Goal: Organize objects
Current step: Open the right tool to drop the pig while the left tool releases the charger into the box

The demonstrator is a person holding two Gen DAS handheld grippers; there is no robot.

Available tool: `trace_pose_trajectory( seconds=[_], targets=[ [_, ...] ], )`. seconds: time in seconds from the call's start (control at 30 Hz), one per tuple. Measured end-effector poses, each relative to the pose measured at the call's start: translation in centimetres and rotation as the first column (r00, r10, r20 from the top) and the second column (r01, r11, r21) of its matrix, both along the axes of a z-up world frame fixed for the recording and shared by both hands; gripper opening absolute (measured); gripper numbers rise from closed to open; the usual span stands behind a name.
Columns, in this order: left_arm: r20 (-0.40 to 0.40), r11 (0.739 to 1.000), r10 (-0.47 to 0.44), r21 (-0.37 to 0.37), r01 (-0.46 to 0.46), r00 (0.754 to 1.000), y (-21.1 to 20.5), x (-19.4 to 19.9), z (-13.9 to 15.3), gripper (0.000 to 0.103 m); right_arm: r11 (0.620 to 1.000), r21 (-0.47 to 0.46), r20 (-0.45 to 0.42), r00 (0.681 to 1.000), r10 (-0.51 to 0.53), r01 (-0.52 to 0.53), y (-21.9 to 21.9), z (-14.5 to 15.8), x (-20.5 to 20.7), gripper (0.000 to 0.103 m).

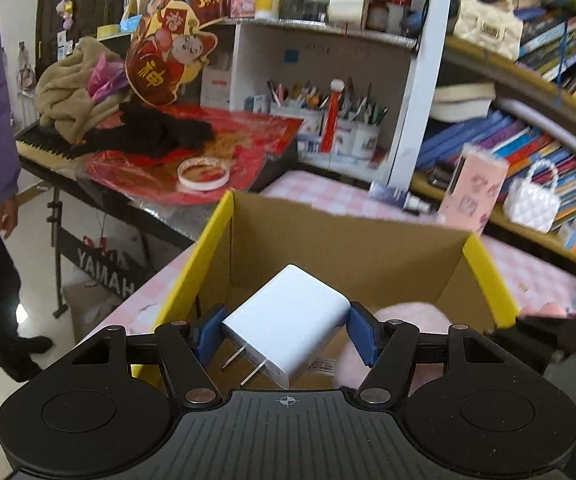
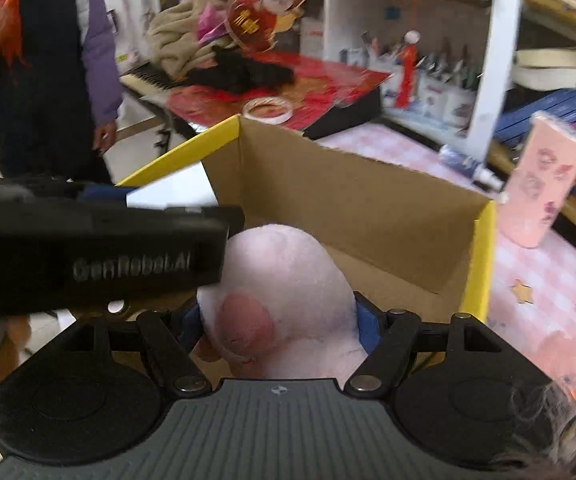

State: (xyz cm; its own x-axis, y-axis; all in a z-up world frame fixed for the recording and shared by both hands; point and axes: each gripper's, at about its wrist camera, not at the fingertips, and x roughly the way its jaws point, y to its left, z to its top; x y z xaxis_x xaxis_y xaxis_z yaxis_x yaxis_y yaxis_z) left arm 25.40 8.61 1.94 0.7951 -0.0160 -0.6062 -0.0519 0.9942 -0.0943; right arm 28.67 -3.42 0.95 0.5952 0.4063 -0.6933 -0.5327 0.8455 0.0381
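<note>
Holding a white charger (image 1: 288,320) clamped between my left gripper (image 1: 286,330) pads, tilted over the open box (image 1: 352,240); beside it my right gripper (image 2: 280,328) squeezes a pink plush (image 2: 284,292) above the same box

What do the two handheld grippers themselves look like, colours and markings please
Both grippers, left and right, have black linkage arms with silver pivot rivets, blue finger pads, and a ribbed grey body bearing a small crosshair mark. The left one's black side carries raised GenRobot.AI lettering in the right view.
</note>
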Motion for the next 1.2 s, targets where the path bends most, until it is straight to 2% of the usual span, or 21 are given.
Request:
trace_pose_trajectory(
  seconds=[0.13,0.2,0.23,0.33,0.37,0.4,0.47,0.57,0.67,0.77,0.9,1.1,1.2],
  targets=[
    [-0.031,0.999,0.040,0.013,-0.039,0.999,0.2,0.9,-0.8,0.064,0.997,0.010,-0.048,0.995,0.082,-0.082,0.0,0.0,1.5,0.072],
    [-0.024,0.999,0.036,0.035,-0.036,0.999,0.0,1.2,-0.8,0.064,0.993,-0.014,-0.047,0.992,0.114,-0.115,0.4,0.0,1.7,0.072],
    [-0.029,0.999,0.035,0.027,-0.034,0.999,0.0,1.3,-0.8,0.065,0.993,-0.022,-0.052,0.992,0.112,-0.113,0.6,0.0,1.7,0.073],
    [-0.033,0.997,0.035,0.066,-0.033,0.999,-0.4,1.5,-1.0,0.066,0.996,-0.030,-0.084,0.993,0.078,-0.081,0.7,0.0,1.8,0.077],
    [-0.030,0.996,0.033,0.079,-0.030,0.999,-0.5,1.5,-1.0,0.069,0.997,-0.036,-0.079,0.994,0.070,-0.073,0.7,0.1,1.7,0.079],
    [-0.026,0.996,0.026,0.084,-0.023,0.999,-0.6,1.5,-1.0,0.077,0.997,-0.040,-0.072,0.995,0.062,-0.065,0.6,0.1,1.7,0.080],
    [0.000,0.996,0.009,0.088,-0.009,1.000,-0.6,1.1,-0.8,0.087,0.997,-0.041,-0.057,0.997,0.059,-0.061,0.6,0.2,1.4,0.082],
    [0.079,0.997,-0.005,0.075,0.000,0.997,-0.4,-0.1,0.2,0.094,0.997,-0.043,-0.009,0.998,0.059,-0.059,0.5,0.3,0.9,0.086],
    [0.144,0.999,0.015,0.047,-0.022,0.990,-0.2,-1.6,1.7,0.095,0.999,-0.034,0.024,0.999,0.029,-0.028,0.0,0.7,0.3,0.085],
    [0.201,0.999,0.028,0.019,-0.033,0.979,0.1,-3.4,3.4,0.095,1.000,0.012,0.062,0.998,-0.014,0.013,-0.9,1.7,-1.0,0.085],
    [0.270,0.999,0.043,0.015,-0.049,0.962,0.5,-6.6,5.4,0.098,0.997,0.041,0.137,0.988,-0.072,0.067,-1.5,3.4,-3.2,0.085],
    [0.298,0.997,0.072,0.009,-0.078,0.952,1.1,-11.5,6.5,0.099,0.985,0.081,0.215,0.962,-0.166,0.151,-2.6,5.5,-8.5,0.085],
    [0.295,0.997,0.064,0.017,-0.072,0.953,1.0,-13.8,6.2,0.101,0.971,0.086,0.221,0.946,-0.236,0.223,-3.1,5.5,-11.6,0.085]
  ],
)
